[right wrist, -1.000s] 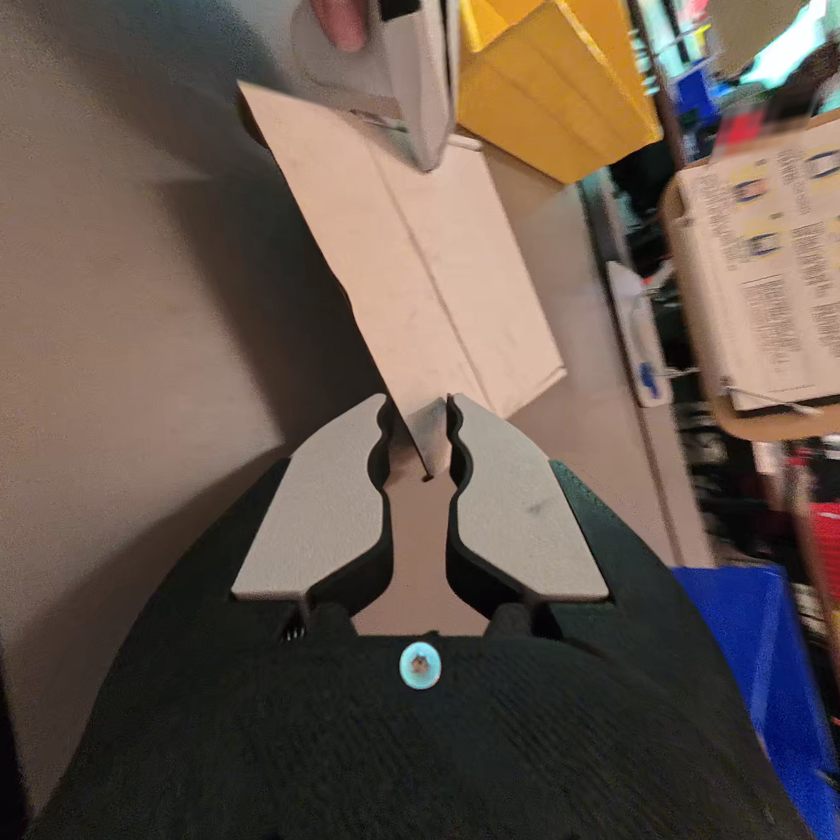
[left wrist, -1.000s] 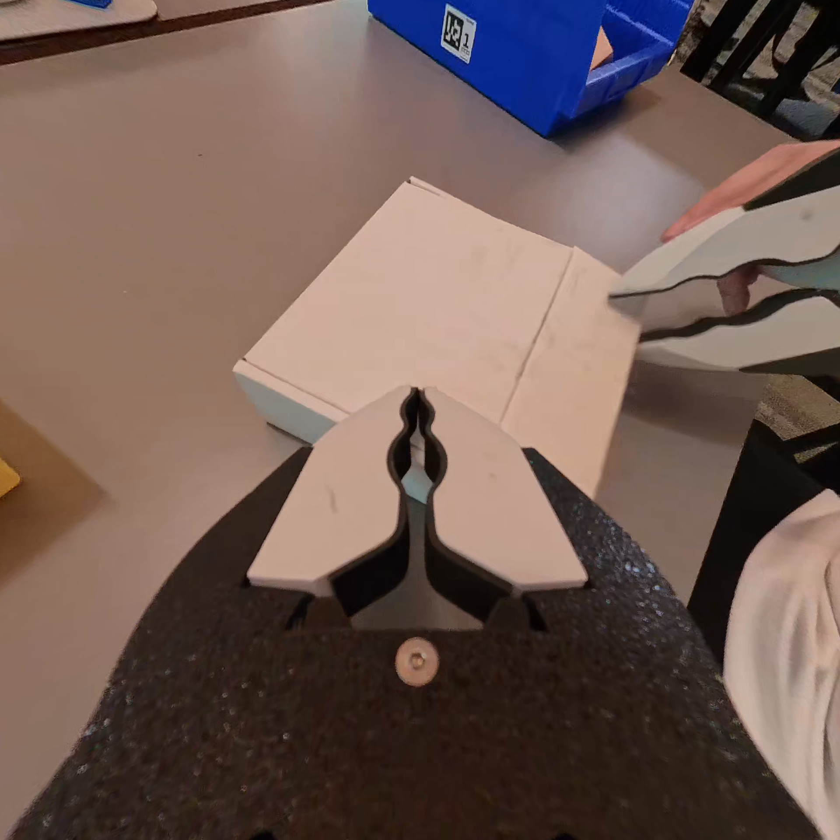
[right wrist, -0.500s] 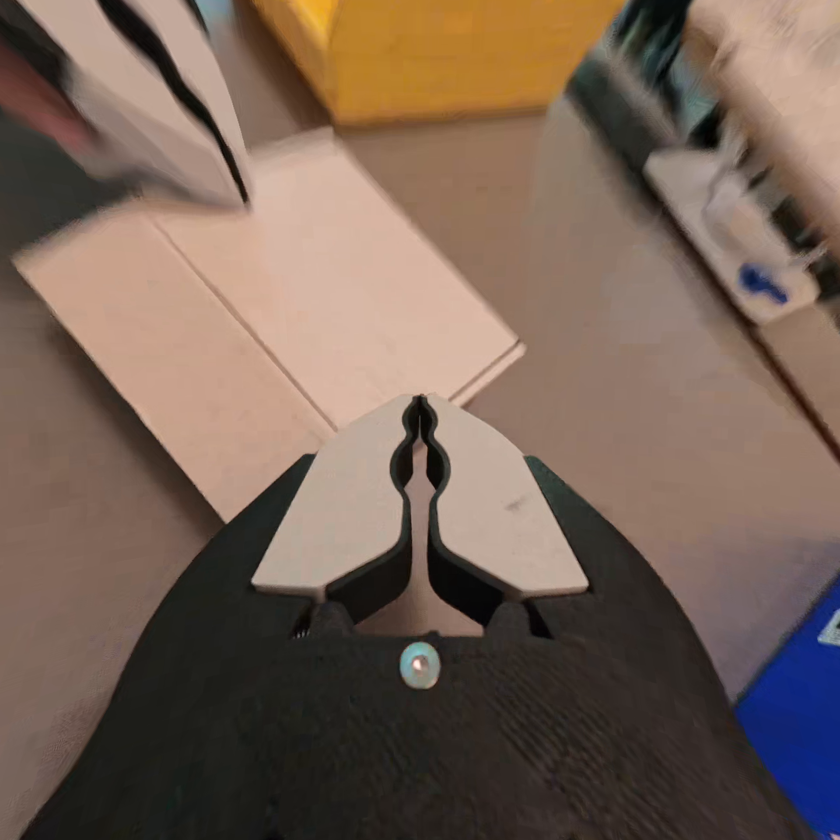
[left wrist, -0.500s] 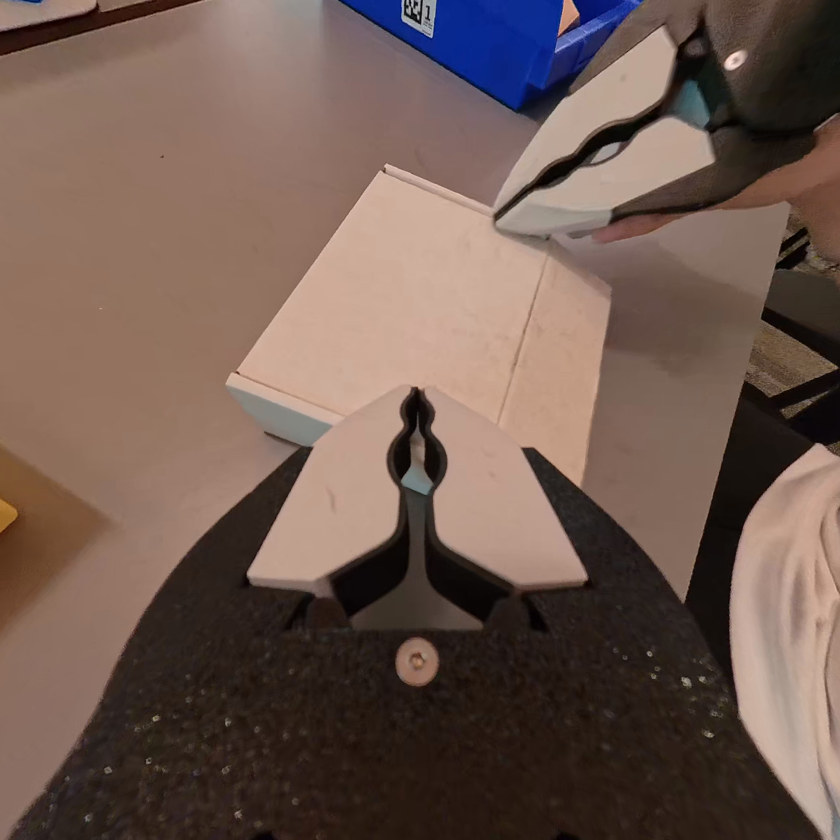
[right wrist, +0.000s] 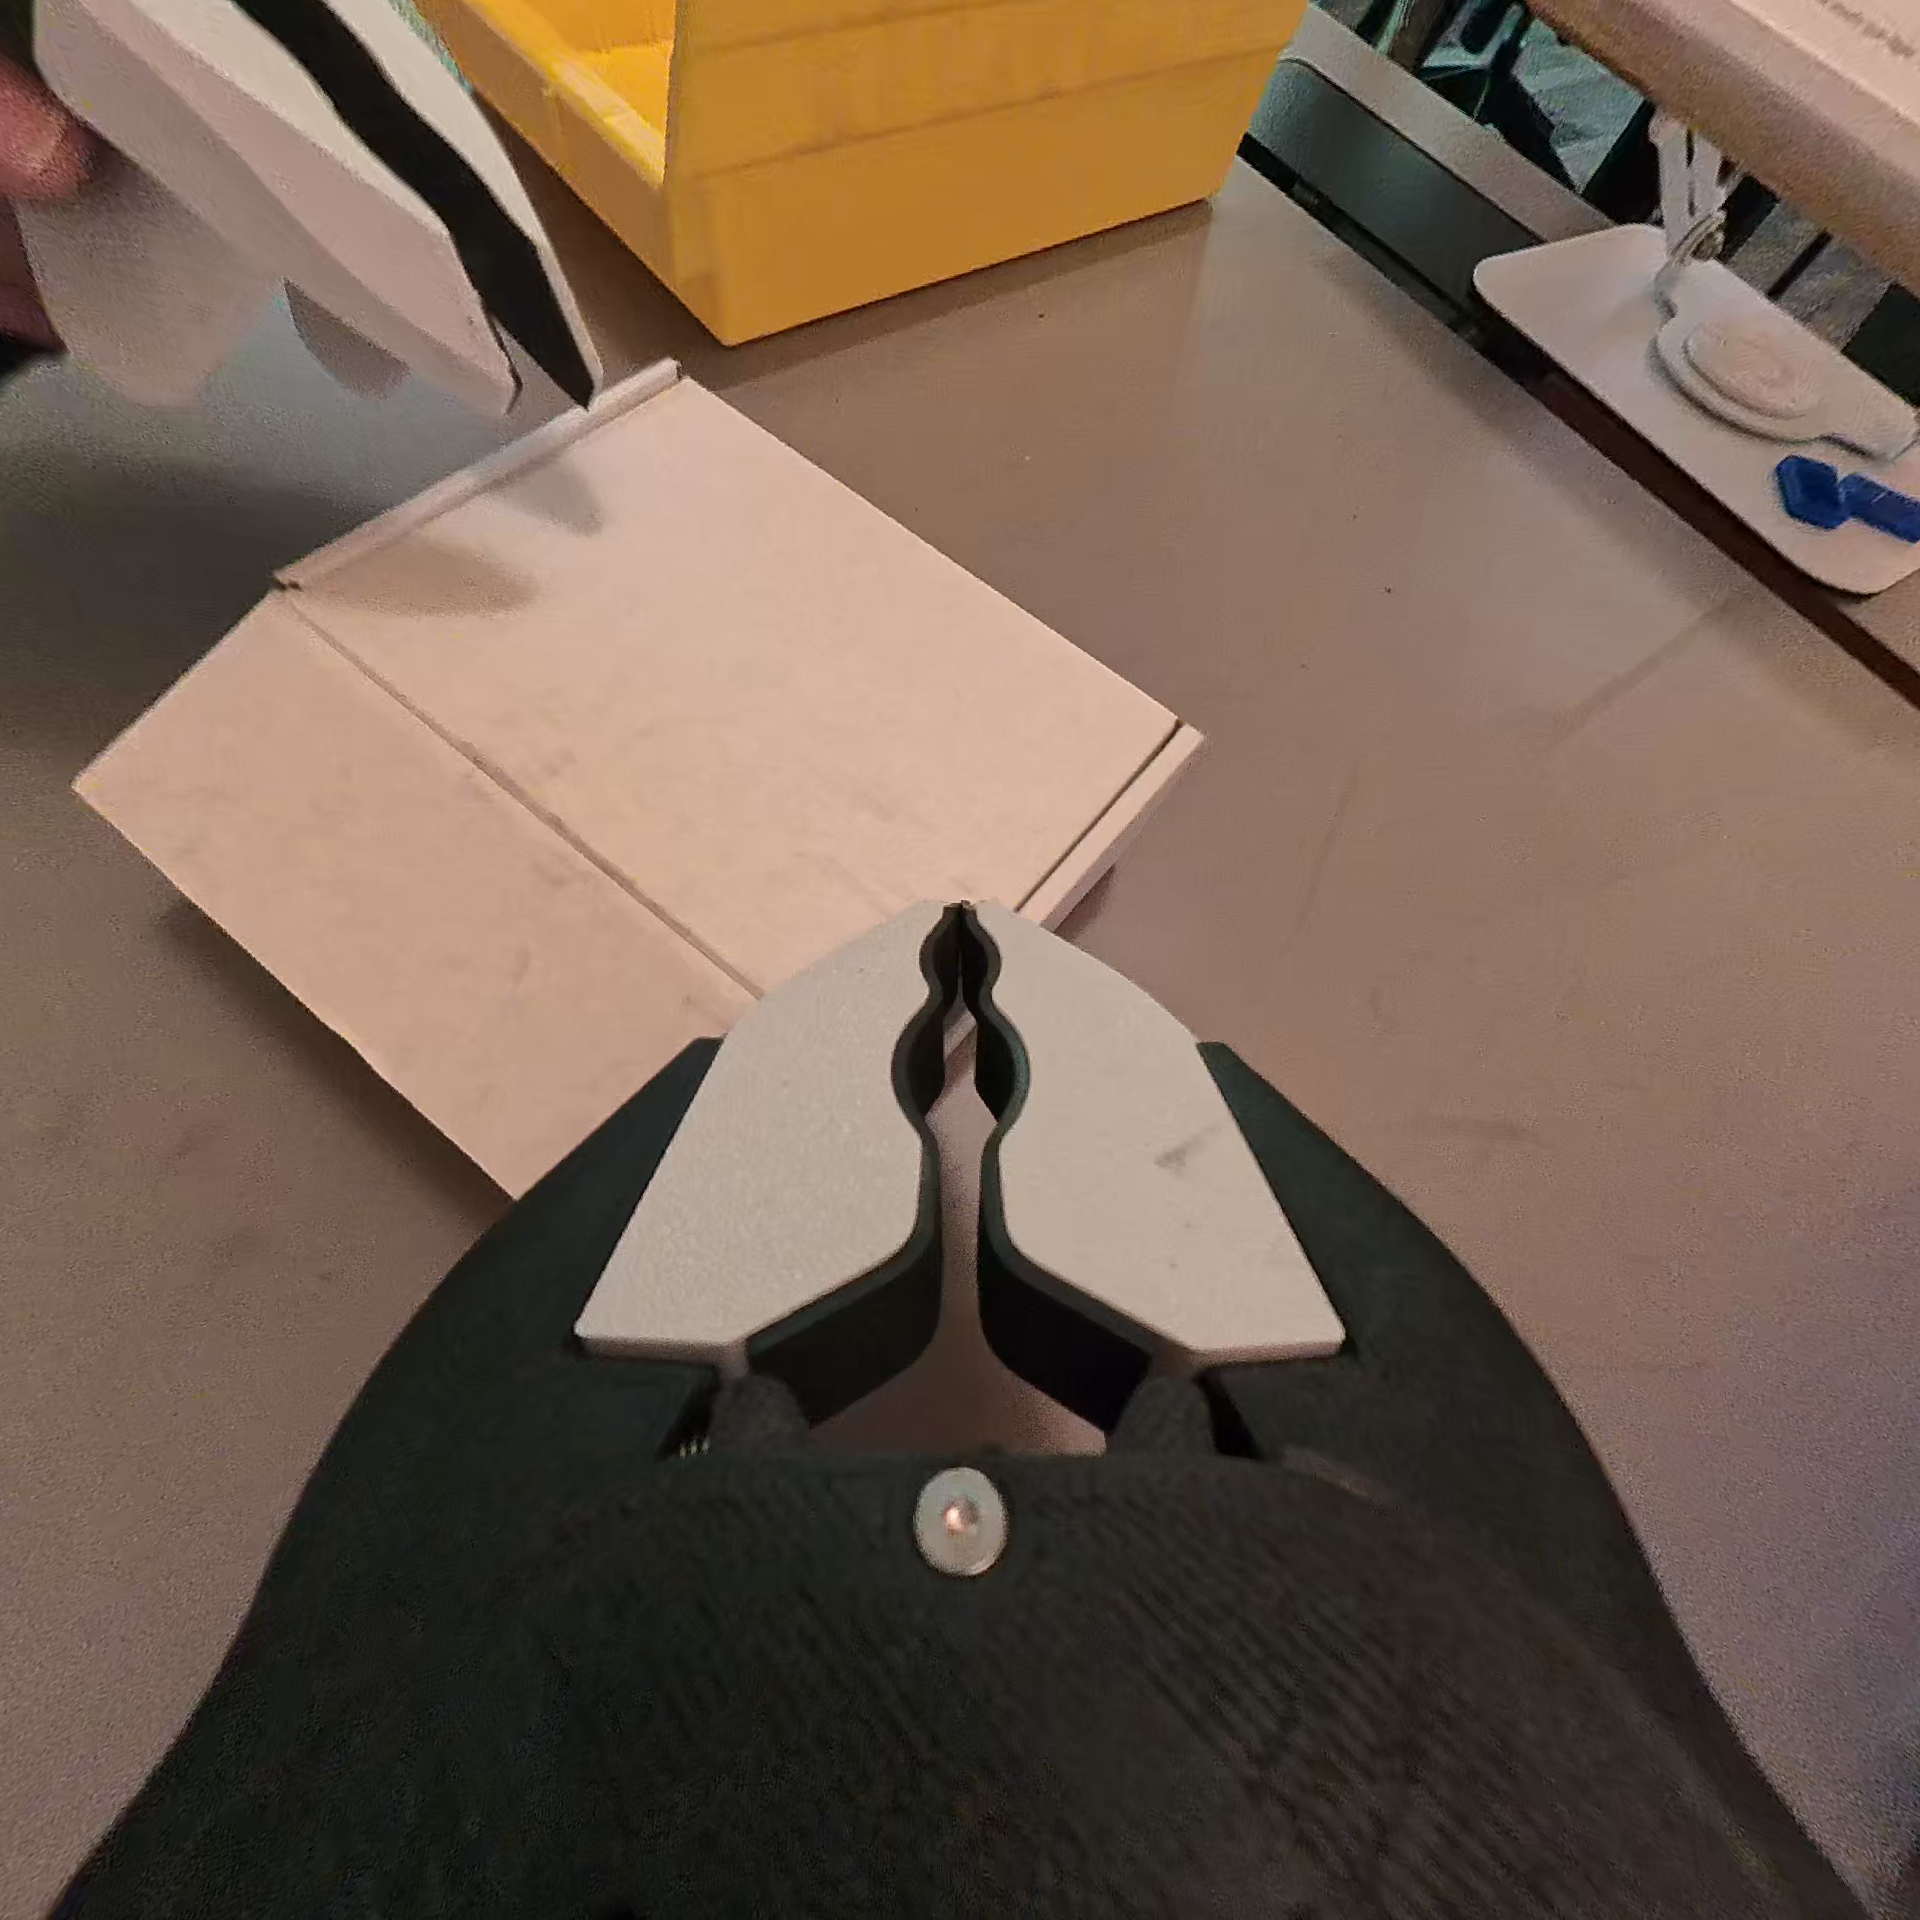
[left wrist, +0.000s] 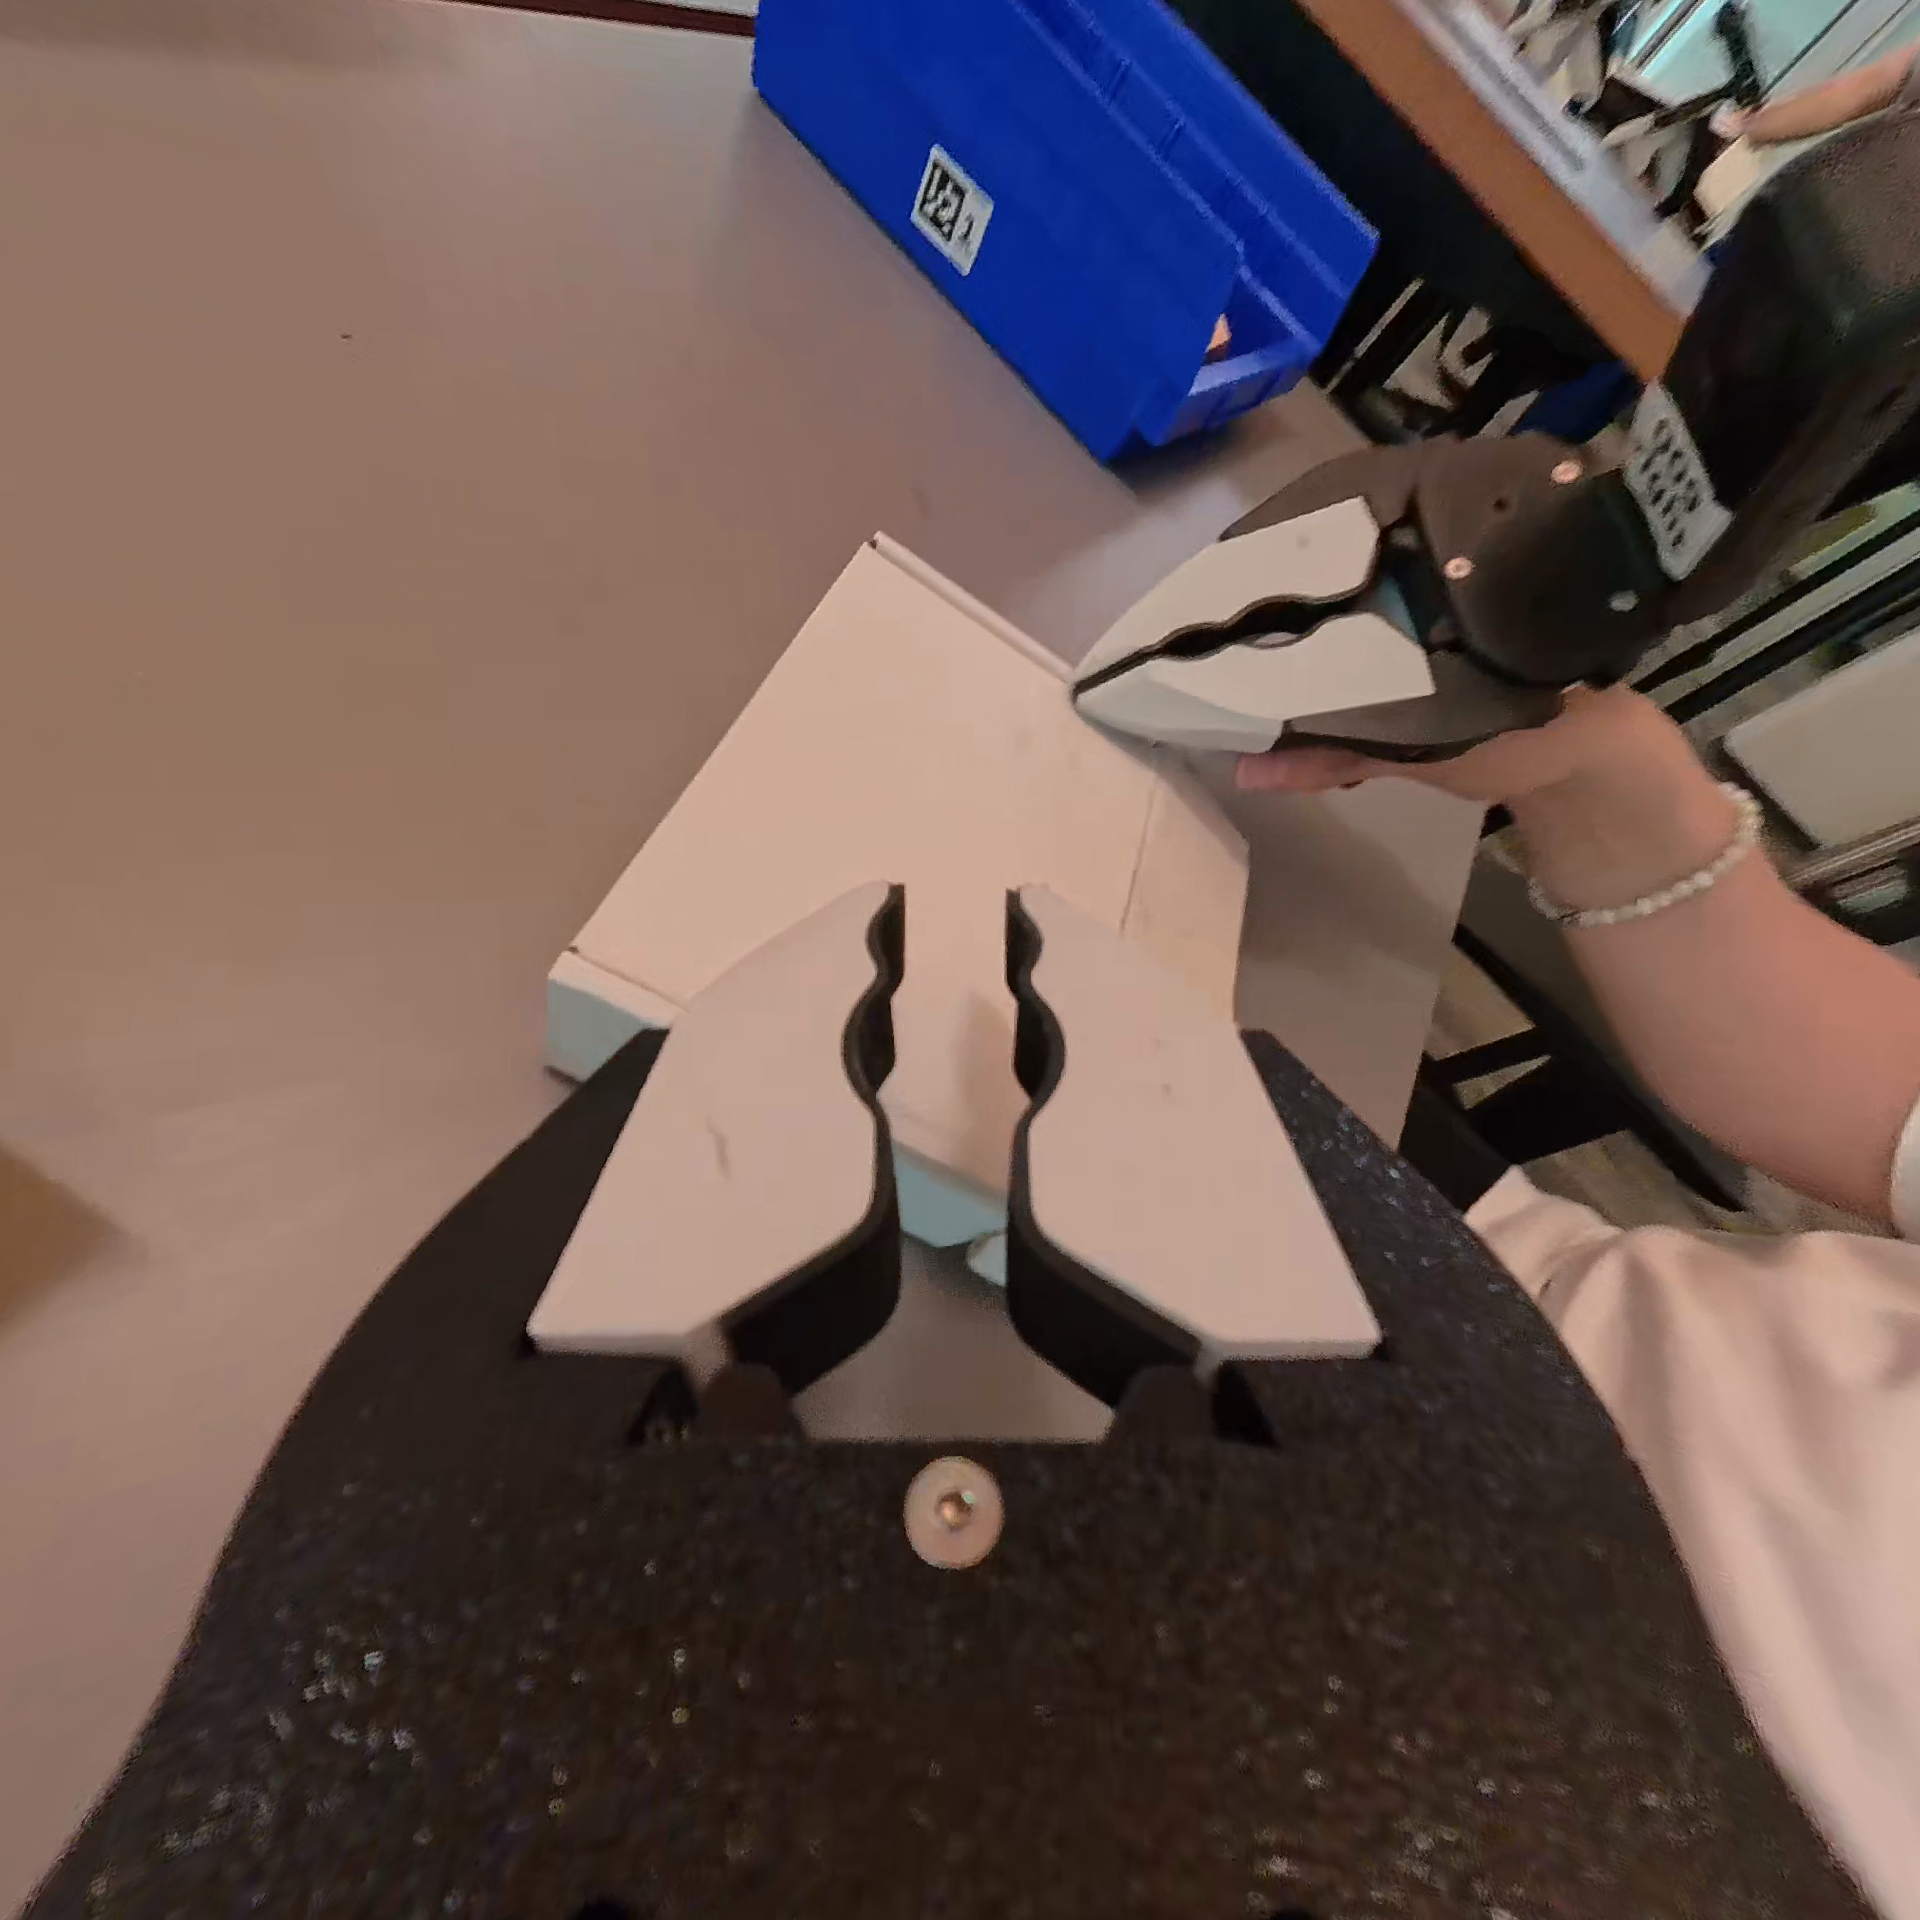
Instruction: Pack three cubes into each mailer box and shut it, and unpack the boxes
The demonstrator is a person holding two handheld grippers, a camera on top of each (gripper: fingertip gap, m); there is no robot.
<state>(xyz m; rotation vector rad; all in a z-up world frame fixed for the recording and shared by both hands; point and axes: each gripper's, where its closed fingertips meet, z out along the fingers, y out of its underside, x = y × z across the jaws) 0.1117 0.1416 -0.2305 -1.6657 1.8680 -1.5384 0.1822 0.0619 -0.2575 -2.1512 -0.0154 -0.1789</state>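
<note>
Mailer box [left wrist: 914, 769] lies closed beneath left hand-held gripper's [left wrist: 954, 904] parted fingertips.

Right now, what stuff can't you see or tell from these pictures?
- Inside the white mailer box: its lid lies flat in both views, so any cubes are hidden.
- Inside the blue bin: left wrist view shows mostly its outer wall.
- Yellow bin: cut off by the top edge, right wrist view.
- Left gripper: blurred and cropped there.

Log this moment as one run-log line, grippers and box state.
left gripper: open, over box's near edge | right gripper: shut, empty, at far corner | mailer box: lid down, front flap untucked | cubes: none visible
</note>
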